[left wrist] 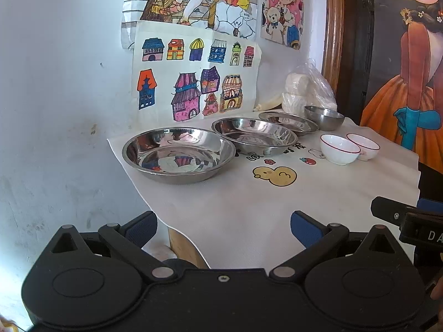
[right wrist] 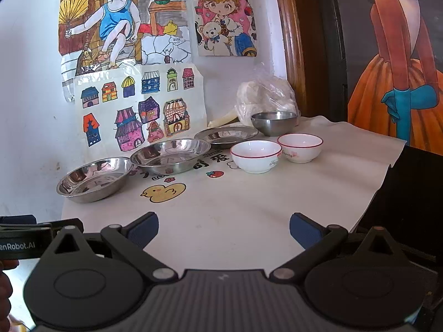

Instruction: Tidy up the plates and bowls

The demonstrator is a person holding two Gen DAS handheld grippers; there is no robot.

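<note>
White-clothed counter (right wrist: 249,215) against a wall of drawings: three steel plates (left wrist: 178,153) in a row, steel bowl (right wrist: 274,123) behind, two white bowls (right wrist: 256,155) right. Best to pinch the nearest plate's rim, lift level, nest onto its neighbour. Left tongs (left wrist: 223,229) and right tongs (right wrist: 223,229) spread wide, empty, touching nothing.

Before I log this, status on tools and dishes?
Left tool and right tool open, empty. Steel plates, white bowls unstacked. Nothing blocking.
</note>
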